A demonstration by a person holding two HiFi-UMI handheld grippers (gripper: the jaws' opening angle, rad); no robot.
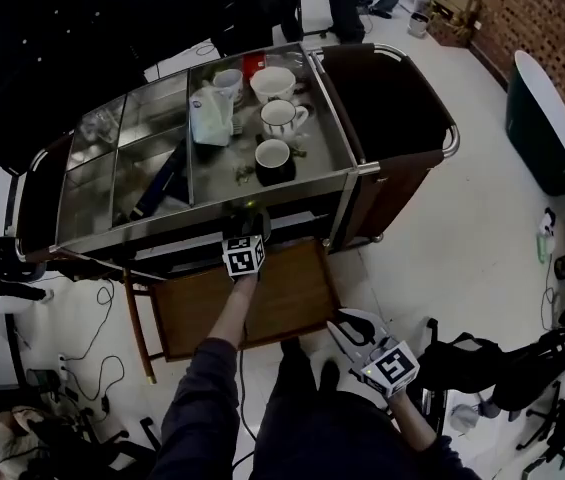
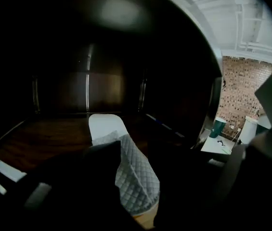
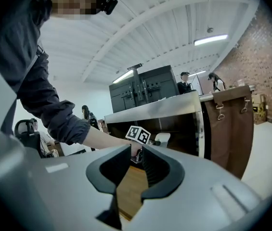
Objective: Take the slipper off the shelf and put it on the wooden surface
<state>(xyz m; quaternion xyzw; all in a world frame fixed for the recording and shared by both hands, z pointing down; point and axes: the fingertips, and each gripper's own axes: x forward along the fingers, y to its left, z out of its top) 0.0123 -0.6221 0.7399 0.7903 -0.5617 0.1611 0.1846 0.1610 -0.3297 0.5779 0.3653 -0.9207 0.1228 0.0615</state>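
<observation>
A grey quilted slipper (image 2: 135, 177) with a white sole lies on the dark shelf (image 2: 39, 138) inside the cart. My left gripper (image 2: 136, 153) reaches into that shelf, and its dark jaws are closing on the slipper's upper, one on each side. From the head view the left gripper (image 1: 245, 246) is at the shelf opening, its tips hidden under the cart top. The pulled-out wooden surface (image 1: 287, 298) lies just below it. My right gripper (image 1: 350, 326) hangs back near my legs, open, with only the wooden surface (image 3: 131, 186) showing between its fingers.
The metal cart top (image 1: 152, 183) carries cups (image 1: 280, 118) and a white bag (image 1: 210, 116). A dark brown bag (image 1: 392, 108) hangs on the cart's right end. Cables and chair bases (image 1: 502, 363) crowd the floor on both sides. People stand far back (image 3: 184, 83).
</observation>
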